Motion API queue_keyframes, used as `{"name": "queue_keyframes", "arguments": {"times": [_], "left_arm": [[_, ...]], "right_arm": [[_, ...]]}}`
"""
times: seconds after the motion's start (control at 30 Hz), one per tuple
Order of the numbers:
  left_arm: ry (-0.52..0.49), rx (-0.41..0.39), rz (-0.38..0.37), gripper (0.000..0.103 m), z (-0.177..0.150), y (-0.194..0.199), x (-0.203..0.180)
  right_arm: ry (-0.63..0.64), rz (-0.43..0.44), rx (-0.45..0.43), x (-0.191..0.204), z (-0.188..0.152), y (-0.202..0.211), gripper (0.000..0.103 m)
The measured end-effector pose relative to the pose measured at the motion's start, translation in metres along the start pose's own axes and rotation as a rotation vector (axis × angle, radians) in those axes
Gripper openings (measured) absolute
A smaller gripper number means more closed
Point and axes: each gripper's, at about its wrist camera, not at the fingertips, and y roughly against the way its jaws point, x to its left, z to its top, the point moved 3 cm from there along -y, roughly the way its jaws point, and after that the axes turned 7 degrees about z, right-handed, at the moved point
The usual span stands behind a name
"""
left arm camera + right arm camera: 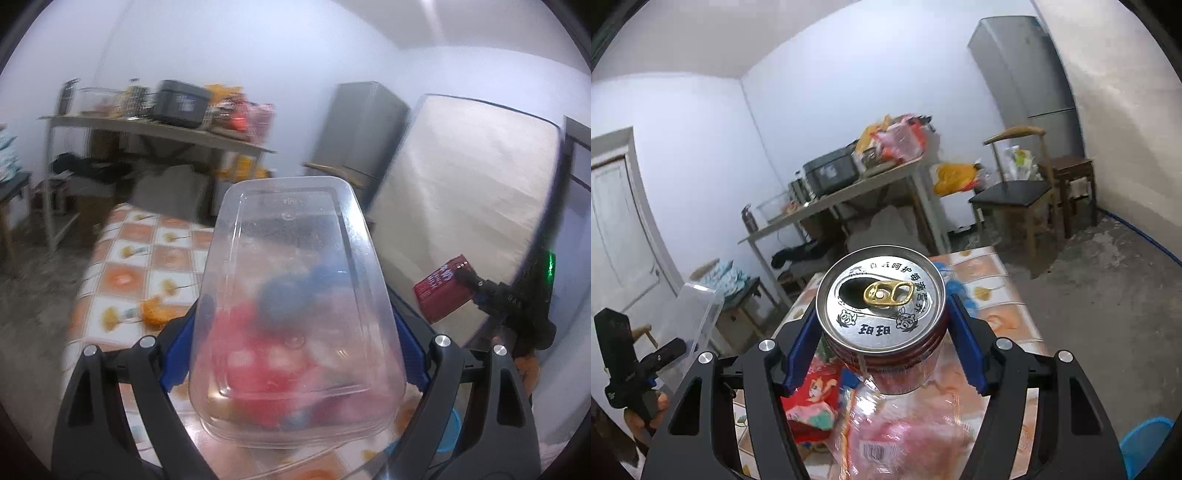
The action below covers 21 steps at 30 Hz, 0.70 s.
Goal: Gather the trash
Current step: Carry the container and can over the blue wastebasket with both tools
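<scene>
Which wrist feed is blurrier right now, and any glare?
Left wrist: motion-smeared throughout, clear plastic container in the left gripper hazing what's behind. Right wrist: sharper, lid print on the can readable in the right gripper; glare on clear wrappers below.

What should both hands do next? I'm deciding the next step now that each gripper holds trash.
Probably carry both over to the blue bin and let go. The left gripper is shut on the clear plastic container and the right gripper on the opened drink can, both lifted above the tiled table.
</scene>
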Motion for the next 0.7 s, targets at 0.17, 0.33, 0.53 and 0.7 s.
{"name": "queue_keyframes", "arguments": {"times": [0.17, 0.33, 0.53, 0.7], "left_arm": [[-0.071, 0.060, -0.133, 0.085, -0.009, -0.033, -0.071], [-0.143, 0.172, -0.292, 0.085, -0.032, -0.082, -0.162], [-0.263, 0.331, -0.443, 0.085, -0.088, -0.136, -0.275], [-0.358, 0.529, -0.502, 0.085, -0.168, -0.198, -0.358]], "right_arm": [[-0.051, -0.094, -0.013, -0.038, -0.013, 0.048, 0.065], [-0.152, -0.222, -0.060, -0.092, -0.037, 0.111, 0.065], [-0.333, -0.434, -0.064, -0.175, -0.097, 0.181, 0.065], [-0.515, -0.605, -0.043, -0.246, -0.163, 0.226, 0.065]]}}
